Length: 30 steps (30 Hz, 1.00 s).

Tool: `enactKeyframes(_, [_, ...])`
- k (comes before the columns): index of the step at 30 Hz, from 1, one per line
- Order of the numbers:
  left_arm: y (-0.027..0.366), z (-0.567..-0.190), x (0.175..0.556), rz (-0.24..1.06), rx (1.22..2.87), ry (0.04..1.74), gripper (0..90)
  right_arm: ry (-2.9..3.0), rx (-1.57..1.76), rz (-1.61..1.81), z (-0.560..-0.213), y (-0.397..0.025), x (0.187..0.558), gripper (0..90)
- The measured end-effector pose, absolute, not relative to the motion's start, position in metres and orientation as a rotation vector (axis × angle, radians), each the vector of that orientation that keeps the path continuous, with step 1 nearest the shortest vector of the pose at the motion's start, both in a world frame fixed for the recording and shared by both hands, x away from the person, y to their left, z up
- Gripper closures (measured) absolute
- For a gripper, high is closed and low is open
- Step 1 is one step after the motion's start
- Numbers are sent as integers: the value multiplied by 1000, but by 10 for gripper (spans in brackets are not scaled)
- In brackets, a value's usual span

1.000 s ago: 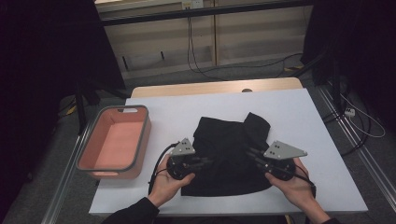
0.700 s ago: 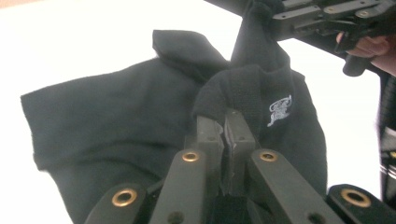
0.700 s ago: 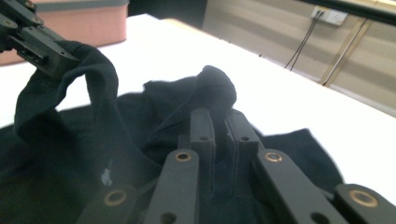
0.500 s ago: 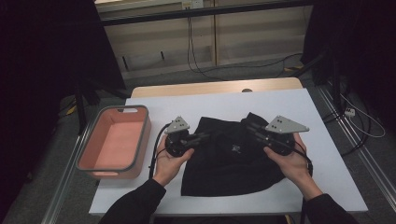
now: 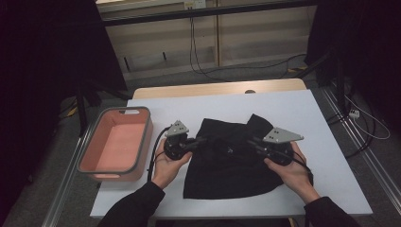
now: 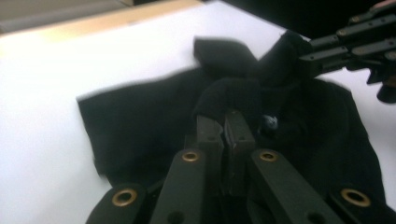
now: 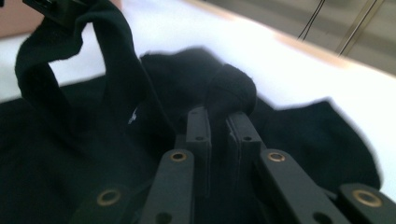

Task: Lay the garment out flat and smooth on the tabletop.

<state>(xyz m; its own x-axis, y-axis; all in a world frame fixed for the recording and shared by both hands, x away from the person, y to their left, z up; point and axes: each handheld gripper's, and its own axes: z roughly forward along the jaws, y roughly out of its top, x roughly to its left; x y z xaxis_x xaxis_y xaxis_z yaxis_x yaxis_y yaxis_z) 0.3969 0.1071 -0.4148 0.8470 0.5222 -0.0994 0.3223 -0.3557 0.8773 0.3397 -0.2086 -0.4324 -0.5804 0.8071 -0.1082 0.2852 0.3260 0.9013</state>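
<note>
Left gripper point(image 6: 226, 122) and right gripper point(image 7: 218, 120) each clenched on black cloth point(image 5: 227, 165), mid-fold over white table point(image 5: 302, 113); next, likely laying pinched edges flat.

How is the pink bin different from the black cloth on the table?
The pink bin is a stiff tub with raised walls; the black cloth is soft and lies crumpled. The bin sits at the table's left edge, untouched; the cloth lies in the middle, pinched by the left gripper and the right gripper, each lifting a fold. The bin looks empty inside. Both rest on the white table.
</note>
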Motion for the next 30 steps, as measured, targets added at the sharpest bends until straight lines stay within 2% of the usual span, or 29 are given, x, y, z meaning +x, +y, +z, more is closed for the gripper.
enactKeyframes(7, [112, -426, 379, 202, 2020, 583, 873, 2111, 968, 1228, -448, -207, 313, 753])
enactKeyframes(17, [120, -433, 359, 176, 2051, 545, 871, 2089, 957, 1231, -445, -211, 293, 539])
enactKeyframes(20, [120, -434, 355, 167, 2061, 533, 870, 2060, 955, 1241, -440, -212, 299, 548])
enactKeyframes(24, [119, -435, 351, 161, 2065, 516, 865, 2060, 917, 1221, -435, -206, 313, 622])
enactKeyframes(26, [119, -435, 351, 155, 2065, 515, 854, 2075, 925, 1198, -439, -207, 321, 631])
enactKeyframes(30, [120, -435, 352, 152, 2054, 524, 763, 2105, 948, 1142, -450, -214, 325, 622])
